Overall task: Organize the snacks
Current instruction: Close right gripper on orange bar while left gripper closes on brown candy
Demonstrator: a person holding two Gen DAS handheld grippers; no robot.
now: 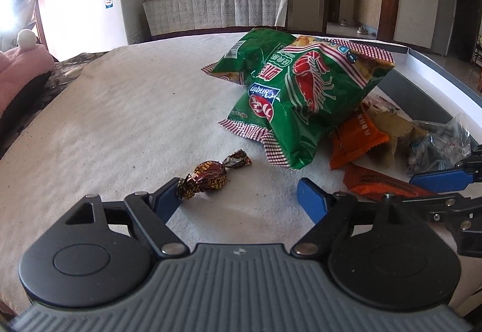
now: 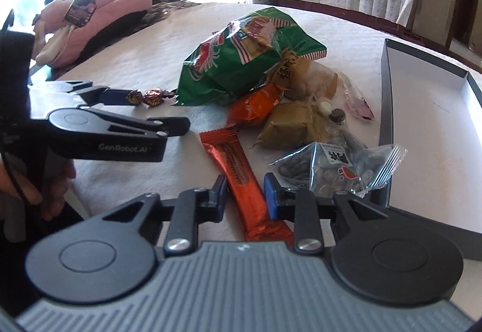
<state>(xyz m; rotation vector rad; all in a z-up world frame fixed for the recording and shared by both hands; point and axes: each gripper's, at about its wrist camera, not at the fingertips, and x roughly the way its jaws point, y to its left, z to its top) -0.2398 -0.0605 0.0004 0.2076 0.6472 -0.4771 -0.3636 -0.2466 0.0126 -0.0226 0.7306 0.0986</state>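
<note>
A brown-and-gold wrapped candy [image 1: 211,178] lies on the white cloth between the fingers of my left gripper [image 1: 241,195]. Those jaws stand wide, and the candy's twisted end touches the left fingertip [image 1: 173,193]. In the right wrist view the same candy [image 2: 152,98] shows beside my left gripper [image 2: 156,109]. My right gripper [image 2: 245,195] is shut on a long orange snack bar [image 2: 241,172] that lies flat on the cloth, with a pad against each side. Green shrimp-chip bags [image 1: 289,97] are heaped behind.
A grey box [image 2: 388,97] with a white inside stands at the right. A clear bag of seeds [image 2: 334,169], a brown packet [image 2: 289,124] and an orange pack [image 2: 256,106] lie beside it. A pink plush [image 2: 99,15] with a phone on it sits far left. A person's hand [image 2: 45,187] holds the left gripper.
</note>
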